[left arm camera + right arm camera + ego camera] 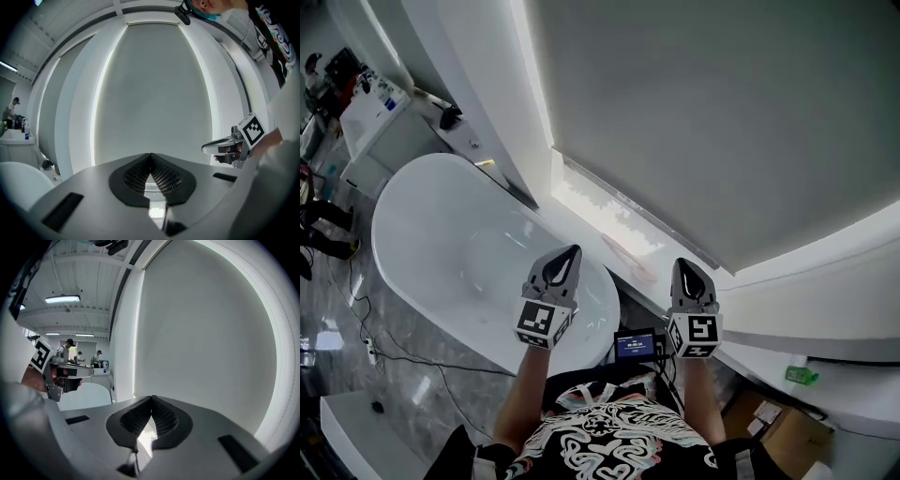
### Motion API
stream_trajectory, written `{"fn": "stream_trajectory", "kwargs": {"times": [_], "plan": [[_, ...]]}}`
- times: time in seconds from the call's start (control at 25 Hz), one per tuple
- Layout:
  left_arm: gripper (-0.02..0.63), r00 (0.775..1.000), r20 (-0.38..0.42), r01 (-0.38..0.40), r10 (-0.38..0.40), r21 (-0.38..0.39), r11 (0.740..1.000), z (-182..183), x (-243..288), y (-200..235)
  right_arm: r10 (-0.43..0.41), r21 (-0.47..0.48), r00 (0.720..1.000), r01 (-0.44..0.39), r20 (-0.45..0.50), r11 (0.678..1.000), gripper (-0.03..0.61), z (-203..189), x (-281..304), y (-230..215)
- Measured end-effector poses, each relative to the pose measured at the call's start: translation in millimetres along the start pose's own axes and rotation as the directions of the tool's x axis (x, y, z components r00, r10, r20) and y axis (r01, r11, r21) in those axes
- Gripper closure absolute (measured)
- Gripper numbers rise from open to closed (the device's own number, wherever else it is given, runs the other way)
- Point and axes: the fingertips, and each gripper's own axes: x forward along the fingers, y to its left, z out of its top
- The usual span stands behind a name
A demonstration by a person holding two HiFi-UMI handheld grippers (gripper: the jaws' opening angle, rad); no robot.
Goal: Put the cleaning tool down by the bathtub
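The left gripper (569, 253) and the right gripper (686, 265) were held up side by side in the lower middle of the frame. Each had its two jaws shut tight at the tips, with nothing between them. The big white oval bathtub (422, 220) lay at the left. A faint pink shape (630, 260) lay on the white ledge (581, 202) beside the tub, under the wide grey blind (722, 112). It was too blurry to tell if this was the cleaning tool.
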Motion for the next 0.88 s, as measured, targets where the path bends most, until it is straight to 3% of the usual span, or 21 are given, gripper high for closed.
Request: {"fn": "stream_trajectory", "kwargs": {"times": [0.44, 0.88], "plan": [[0.597, 0.994, 0.108, -0.011, 0.007, 0.043, 0.999, 41, -36, -9, -0.019, -0.008, 0.995, 0.02, 0.097, 1.0, 0.552, 38, -45, 20], [0.597, 0.99, 0.137, -0.02, 0.011, 0.066, 0.998, 54, -45, -3, -0.015, 0.002, 0.989, 0.015, 0.147, 1.0, 0.552, 53, -54, 26]]}}
